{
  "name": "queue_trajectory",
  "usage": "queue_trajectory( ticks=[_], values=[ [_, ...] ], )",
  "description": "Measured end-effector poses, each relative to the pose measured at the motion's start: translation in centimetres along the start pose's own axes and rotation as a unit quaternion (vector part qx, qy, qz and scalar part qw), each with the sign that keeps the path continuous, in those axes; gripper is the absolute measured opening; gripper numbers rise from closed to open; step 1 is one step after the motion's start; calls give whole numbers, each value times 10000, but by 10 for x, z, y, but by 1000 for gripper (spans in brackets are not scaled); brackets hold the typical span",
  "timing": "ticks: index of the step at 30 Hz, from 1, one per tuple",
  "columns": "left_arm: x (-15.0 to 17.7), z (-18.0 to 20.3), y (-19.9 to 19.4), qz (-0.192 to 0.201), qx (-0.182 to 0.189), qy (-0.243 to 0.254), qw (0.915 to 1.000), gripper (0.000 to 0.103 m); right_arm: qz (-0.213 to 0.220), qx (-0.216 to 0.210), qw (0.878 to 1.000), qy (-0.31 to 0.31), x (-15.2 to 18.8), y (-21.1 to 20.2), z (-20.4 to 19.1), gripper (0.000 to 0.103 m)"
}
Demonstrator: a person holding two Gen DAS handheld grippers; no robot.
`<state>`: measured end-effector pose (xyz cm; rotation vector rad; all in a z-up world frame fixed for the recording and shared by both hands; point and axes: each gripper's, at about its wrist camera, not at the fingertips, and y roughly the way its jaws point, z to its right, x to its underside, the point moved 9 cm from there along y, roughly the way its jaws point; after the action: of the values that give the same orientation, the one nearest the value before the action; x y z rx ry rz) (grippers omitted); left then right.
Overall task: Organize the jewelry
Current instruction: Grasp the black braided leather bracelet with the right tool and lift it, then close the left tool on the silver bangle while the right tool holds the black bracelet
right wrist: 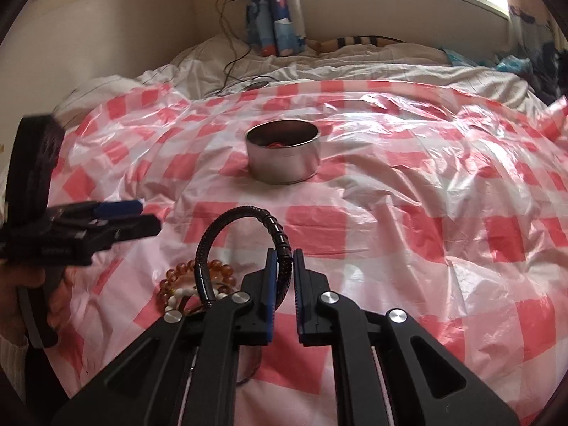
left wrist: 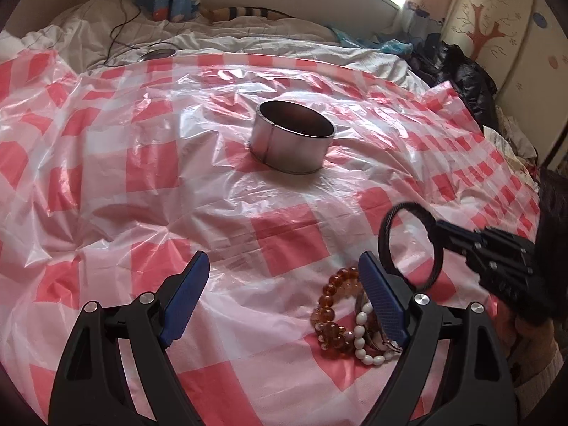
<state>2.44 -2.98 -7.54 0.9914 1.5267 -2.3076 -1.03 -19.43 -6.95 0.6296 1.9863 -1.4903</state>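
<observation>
Two tools work over a bed covered with a red and white checked plastic sheet (left wrist: 284, 234). The right tool (right wrist: 284, 266) has its fingers pressed almost together and pinches a black cord bracelet (right wrist: 245, 245) by one side. The bracelet hangs above the sheet, near the front edge of the bed. Its ring stands upright, and the loop rises up and to the left of the fingers, with the opening facing the camera. In the left wrist view the same bracelet (left wrist: 408, 245) is seen as an oval with its long axis vertical. The left tool (left wrist: 284, 291) is spread wide and holds nothing.

A round metal tin (left wrist: 293, 138) stands open near the middle of the bed, well apart from both tools. Something reddish seems to lie inside it (right wrist: 275, 145), but it could be only a reflection of the sheet, so I cannot say that any piece is already stored.

A small heap of jewelry lies on the sheet near the front edge, just beside the right finger of the left tool: an amber bead bracelet (left wrist: 333, 305), a white bead bracelet (left wrist: 362, 337), and perhaps one more piece under the finger.

My judgement is that the task is at an early stage. One bracelet is lifted but not yet placed, and at least two pieces wait on the sheet
</observation>
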Motion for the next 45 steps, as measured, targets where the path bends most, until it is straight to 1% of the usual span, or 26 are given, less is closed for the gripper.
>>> queue_trajectory(
  ticks=[2, 3, 6, 9, 11, 12, 14, 15, 17, 20, 25, 27, 29, 30, 32, 35, 38, 42, 45],
  values=[
    [4, 21, -1, 1, 192, 490, 9986, 82, 17, 106, 9994, 337, -3, -2, 19, 10],
    [8, 33, -2, -1, 270, 793, 9965, 82, 12, 157, 9988, 467, -4, -2, 27, 10],
    [24, 71, -5, 14, 498, 1665, 9848, 82, -51, 311, 9971, 691, -2, 0, 42, 10],
    [33, 98, -12, 236, 607, 2235, 9725, 82, -152, 382, 9961, 775, 1, 4, 47, 10],
    [35, 107, -11, 305, 604, 2418, 9680, 81, -193, 379, 9959, 796, 4, 5, 47, 10],
    [35, 108, -9, 296, 561, 2446, 9676, 80, -209, 373, 9959, 799, 5, 6, 47, 10],
    [35, 109, -2, 226, 532, 2454, 9677, 73, -237, 378, 9959, 788, 6, 8, 46, 10],
    [34, 110, 1, 223, 546, 2469, 9672, 72, -249, 381, 9958, 793, 7, 9, 46, 10],
    [33, 114, 5, 216, 599, 2569, 9643, 61, -275, 379, 9954, 839, 8, 9, 48, 10],
    [35, 123, 15, 39, 670, 2808, 9574, 51, -335, 349, 9940, 979, 10, 12, 52, 10],
    [51, 132, 35, -419, 758, 3210, 9431, 40, -385, 318, 9922, 1142, 11, 15, 58, 10],
    [53, 132, 36, -419, 712, 3291, 9407, 34, -409, 304, 9915, 1195, 12, 15, 60, 10],
    [52, 129, 36, -429, 609, 3289, 9414, 17, -428, 296, 9911, 1226, 12, 17, 61, 10],
    [51, 126, 37, -448, 553, 3275, 9422, 14, -438, 295, 9910, 1230, 13, 17, 61, 10],
    [50, 122, 37, -471, 476, 3283, 9422, 4, -449, 288, 9909, 1233, 13, 18, 61, 10],
    [45, 112, 40, -445, 176, 3230, 9452, 2, -448, 289, 9908, 1240, 13, 18, 61, 10],
    [33, 101, 37, -291, -21, 2988, 9539, 2, -441, 288, 9909, 1238, 13, 17, 61, 10],
    [12, 89, 23, 9, 129, 2417, 9703, 2, -402, 276, 9909, 1255, 11, 17, 61, 10],
    [1, 75, 17, 113, 187, 1993, 9797, 2, -389, 266, 9908, 1272, 11, 16, 61, 10]
  ],
)
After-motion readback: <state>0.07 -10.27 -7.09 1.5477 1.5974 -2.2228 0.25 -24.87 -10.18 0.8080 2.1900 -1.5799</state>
